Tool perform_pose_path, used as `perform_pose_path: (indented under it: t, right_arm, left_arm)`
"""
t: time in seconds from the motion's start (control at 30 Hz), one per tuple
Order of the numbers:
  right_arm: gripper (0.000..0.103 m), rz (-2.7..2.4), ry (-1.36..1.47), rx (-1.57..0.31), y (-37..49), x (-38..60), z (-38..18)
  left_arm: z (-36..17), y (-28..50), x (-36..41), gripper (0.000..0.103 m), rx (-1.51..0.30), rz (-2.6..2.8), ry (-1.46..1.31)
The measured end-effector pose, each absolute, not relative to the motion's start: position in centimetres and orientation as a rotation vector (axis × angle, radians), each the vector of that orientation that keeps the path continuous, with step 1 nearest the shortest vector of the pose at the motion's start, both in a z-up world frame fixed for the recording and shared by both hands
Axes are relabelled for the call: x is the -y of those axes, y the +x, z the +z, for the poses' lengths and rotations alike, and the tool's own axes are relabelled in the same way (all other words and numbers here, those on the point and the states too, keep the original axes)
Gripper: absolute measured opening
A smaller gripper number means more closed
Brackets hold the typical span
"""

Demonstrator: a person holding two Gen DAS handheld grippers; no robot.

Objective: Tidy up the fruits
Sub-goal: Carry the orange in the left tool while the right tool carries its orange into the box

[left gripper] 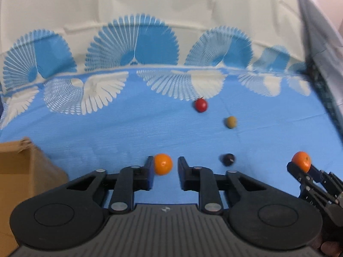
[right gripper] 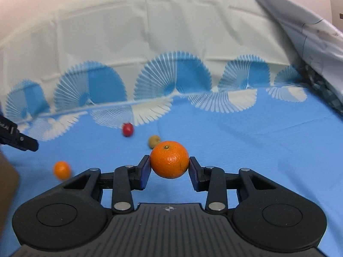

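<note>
My right gripper point(right gripper: 169, 158) is shut on a large orange mandarin point(right gripper: 169, 159), held clear of the blue cloth point(right gripper: 246, 150); the left wrist view shows the same pair at its right edge. My left gripper point(left gripper: 166, 160) has its jaws close together and holds nothing. A smaller orange point(left gripper: 163, 164) lies on the cloth beyond them, seen through the gap beside the left finger. In the right wrist view this orange point(right gripper: 62, 169) sits apart from the left gripper's black tip point(right gripper: 25, 142). Further off lie a red fruit point(left gripper: 201, 105), a yellow-green fruit point(left gripper: 230, 122) and a dark purple fruit point(left gripper: 227, 159).
An open cardboard box point(left gripper: 21, 167) stands at the left, close to my left gripper. The blue cloth rises into a white, fan-patterned backdrop point(left gripper: 150, 10) behind the fruits. A grey crumpled cover point(right gripper: 300, 32) borders the right side.
</note>
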State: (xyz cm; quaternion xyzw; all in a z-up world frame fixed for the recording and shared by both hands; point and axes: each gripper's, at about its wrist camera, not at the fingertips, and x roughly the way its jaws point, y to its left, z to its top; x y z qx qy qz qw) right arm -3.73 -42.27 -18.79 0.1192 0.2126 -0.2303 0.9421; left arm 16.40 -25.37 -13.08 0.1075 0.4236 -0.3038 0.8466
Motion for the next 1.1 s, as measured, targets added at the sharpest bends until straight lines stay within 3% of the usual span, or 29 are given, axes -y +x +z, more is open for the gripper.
perform_pose_path:
  t: [0.17, 0.3, 0.4, 0.67, 0.73, 0.77, 1.1]
  right_arm:
    - [0.039, -0.454, 0.238, -0.480, -5.3, 40.3, -18.8]
    - [0.039, -0.490, 0.247, -0.534, -4.6, 41.1, -20.8]
    - [0.039, -0.509, 0.303, -0.568, -4.0, 42.7, -22.6]
    - [0.039, -0.547, 0.382, -0.625, -2.4, 45.6, -26.6]
    - [0.040, -0.551, 0.395, -0.630, -2.2, 46.0, -27.1]
    - [0.040, -0.549, 0.397, -0.631, -2.1, 46.1, -27.3]
    - [0.040, -0.535, 0.380, -0.568, -3.4, 44.5, -24.6]
  left_arm:
    - [-13.7, 16.2, 24.1, 0.029, -0.948, -0.622, 0.236]
    - [-16.2, 18.2, 24.4, 0.069, -0.986, -0.559, 0.220]
    - [-18.2, 19.5, 26.2, 0.080, -0.998, -0.553, 0.248]
    - [-24.0, 22.5, 31.7, 0.078, -1.051, -0.554, 0.325]
    - [-24.5, 23.1, 32.1, 0.064, -1.071, -0.577, 0.294]
    - [-24.5, 23.2, 32.1, 0.042, -1.083, -0.607, 0.272]
    - [-19.7, 18.7, 29.2, 0.042, -0.983, -0.663, 0.226]
